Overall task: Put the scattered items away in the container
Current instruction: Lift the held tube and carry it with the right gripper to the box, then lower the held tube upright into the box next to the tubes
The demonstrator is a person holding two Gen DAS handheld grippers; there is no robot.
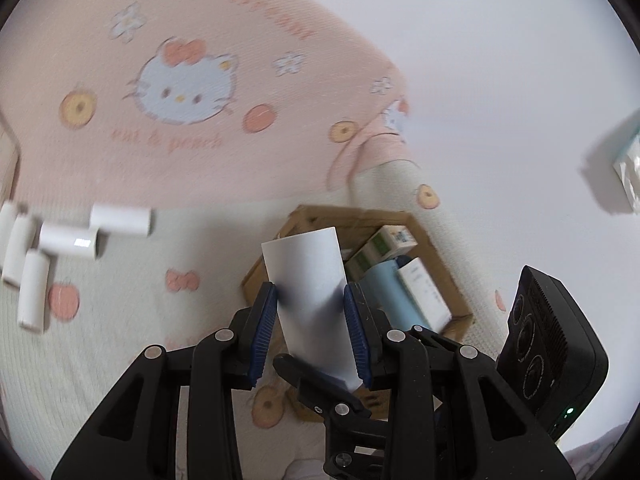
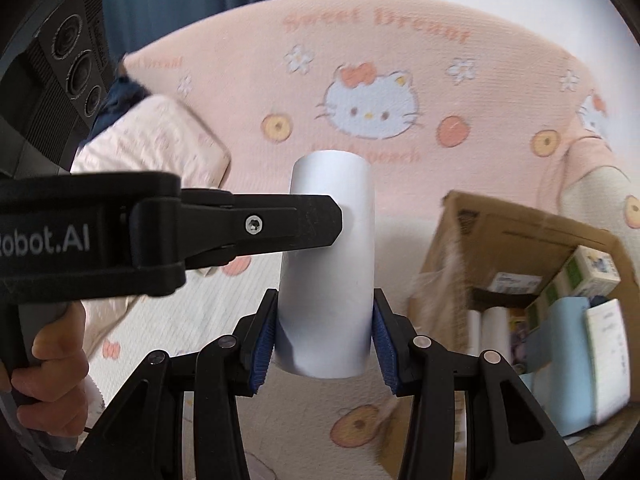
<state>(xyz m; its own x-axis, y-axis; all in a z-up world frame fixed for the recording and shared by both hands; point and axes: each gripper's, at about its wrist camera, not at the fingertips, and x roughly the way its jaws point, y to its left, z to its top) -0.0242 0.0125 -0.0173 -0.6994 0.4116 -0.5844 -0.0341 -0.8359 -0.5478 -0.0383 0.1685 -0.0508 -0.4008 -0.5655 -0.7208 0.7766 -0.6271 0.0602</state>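
In the left wrist view my left gripper (image 1: pixel 311 304) is shut on a white paper tube (image 1: pixel 310 280), held just in front of the cardboard box (image 1: pixel 360 216). The right gripper's black finger (image 1: pixel 320 384) touches the tube's lower end. In the right wrist view my right gripper (image 2: pixel 324 332) is shut on the same white tube (image 2: pixel 328 272), while the left gripper's finger (image 2: pixel 280 222) crosses from the left and presses its side. The cardboard box (image 2: pixel 516 240) stands at right with boxes and tubes inside. Several loose white tubes (image 1: pixel 68 240) lie on the bed at left.
A pink Hello Kitty blanket (image 1: pixel 184 88) covers the bed behind. The box holds a green-white carton (image 1: pixel 380 246) and a light blue item (image 1: pixel 394 296). A white packet (image 1: pixel 630 168) lies at far right. A quilted pink pillow (image 2: pixel 160 144) lies at left.
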